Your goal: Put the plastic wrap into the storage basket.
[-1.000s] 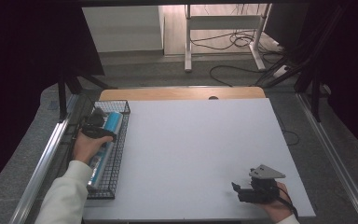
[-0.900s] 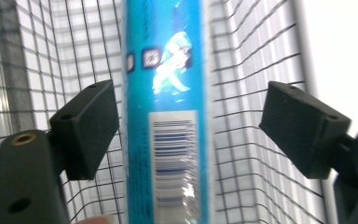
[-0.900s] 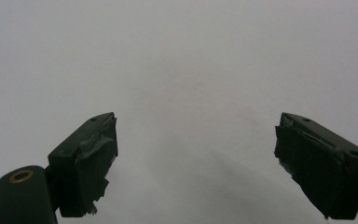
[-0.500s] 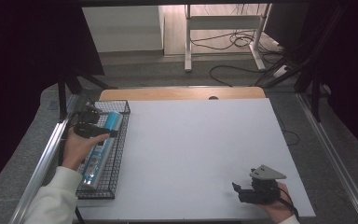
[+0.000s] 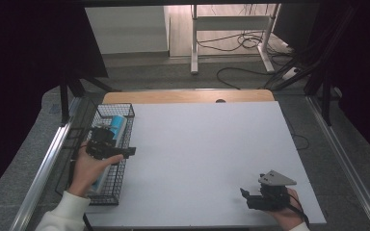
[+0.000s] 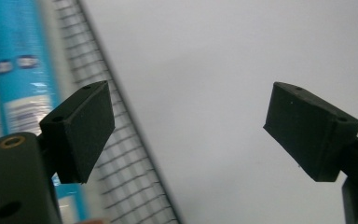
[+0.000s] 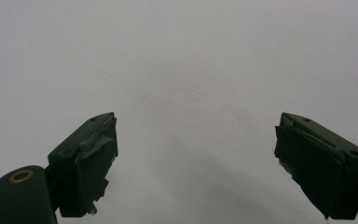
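A person's left tool (image 5: 125, 151) hangs above the inner rim of a wire basket (image 5: 125, 109) at the left edge of a white tabletop (image 5: 202, 154). Its jaws stand wide apart with nothing between them, and they have just been opening. In the left gripper view the same tool (image 6: 189, 130) looks down across the basket's rim (image 6: 121, 140), one jaw over the mesh and the other over bare tabletop (image 6: 223, 56).

A blue tube (image 5: 117, 126) with a pale label lies lengthwise in the basket, its far end towards the basket's back wall and its near end hidden beneath the hand (image 5: 89, 168) that holds the tool. The left gripper view shows the tube (image 6: 21, 60) flat on the mesh, just beside the near jaw but untouched by it.

The right tool (image 5: 243, 193) sits low at the near right corner of the tabletop, held by the other hand (image 5: 289, 214), well apart from the basket, with a grey three-cornered plate (image 5: 276, 179) on top. In the right gripper view its jaws (image 7: 196, 163) are spread wide over plain white surface (image 7: 191, 60), empty.

Behind the tabletop, cables (image 5: 243, 43) trail across the floor beside a metal stand (image 5: 195, 43).
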Tool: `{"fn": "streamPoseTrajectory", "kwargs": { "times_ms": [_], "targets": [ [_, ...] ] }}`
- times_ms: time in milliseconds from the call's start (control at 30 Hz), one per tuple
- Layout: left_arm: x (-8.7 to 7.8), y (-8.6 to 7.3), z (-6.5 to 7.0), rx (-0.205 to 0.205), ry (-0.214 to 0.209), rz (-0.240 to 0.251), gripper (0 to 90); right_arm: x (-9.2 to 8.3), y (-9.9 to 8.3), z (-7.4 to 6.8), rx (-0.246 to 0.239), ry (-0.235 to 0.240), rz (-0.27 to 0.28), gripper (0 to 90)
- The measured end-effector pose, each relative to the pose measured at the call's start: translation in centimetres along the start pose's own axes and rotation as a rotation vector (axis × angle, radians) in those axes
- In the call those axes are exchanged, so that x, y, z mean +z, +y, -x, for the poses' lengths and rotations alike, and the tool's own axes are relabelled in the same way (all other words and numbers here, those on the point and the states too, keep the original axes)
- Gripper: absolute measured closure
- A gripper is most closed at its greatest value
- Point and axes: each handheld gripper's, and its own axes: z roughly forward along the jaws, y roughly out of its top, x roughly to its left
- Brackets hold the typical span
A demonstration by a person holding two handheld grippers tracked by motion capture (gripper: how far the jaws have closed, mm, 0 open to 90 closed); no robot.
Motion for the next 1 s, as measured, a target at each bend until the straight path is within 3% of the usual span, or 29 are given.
{"fn": "streamPoseTrajectory", "kwargs": {
  "times_ms": [233,433,667,1000],
  "targets": [
    [1.7,-2.3,4.1,0.086,-0.078,0.031,15.7,-0.5,0.1,0.3,0.001,-0.006,0.027,13.4],
    [3.0,-5.0,6.4,0.17,-0.095,0.058,16.4,-0.9,0.2,0.4,-0.002,-0.004,0.06,13.4],
    [3.9,-7.0,7.7,0.191,-0.103,0.075,16.2,-1.0,0.6,0.4,-0.005,-0.003,0.082,13.9],
    [3.7,-7.5,7.7,0.184,-0.103,0.086,16.4,-1.4,0.7,0.7,-0.011,0.012,0.102,15.2]
  ]
}}
